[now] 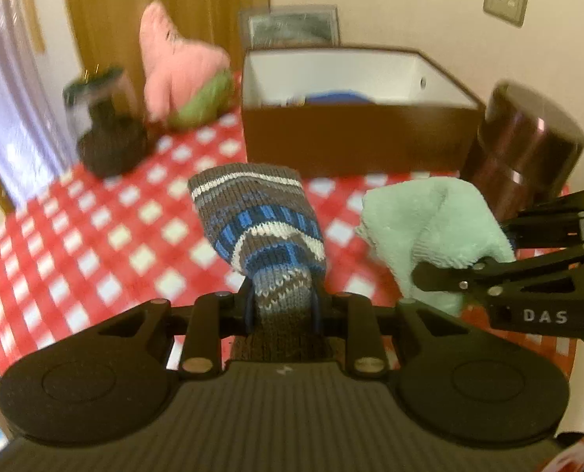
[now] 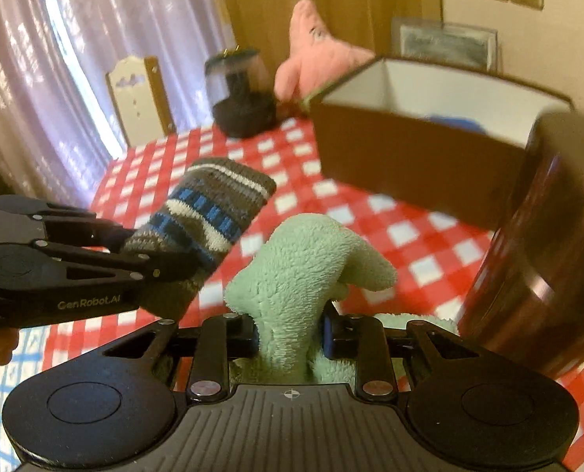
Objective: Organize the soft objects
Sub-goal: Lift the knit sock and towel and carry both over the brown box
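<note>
Left gripper [image 1: 282, 310] clamped on a striped knitted sock [image 1: 258, 216], lifted off the red checked tablecloth [image 1: 95, 236]. Right gripper [image 2: 290, 332] pinched onto a fluffy mint-green cloth [image 2: 307, 259], likewise held above the cloth-covered table, just right of the sock. Beyond both, a brown open box [image 1: 355, 133] with white inner walls and something blue inside. Beside the box on the right, a dark brown round canister [image 1: 527, 145]. Farther left, a pink plush toy [image 1: 170, 59] and a dark glass-domed lamp [image 1: 103, 118]. Everything slightly blurred.
</note>
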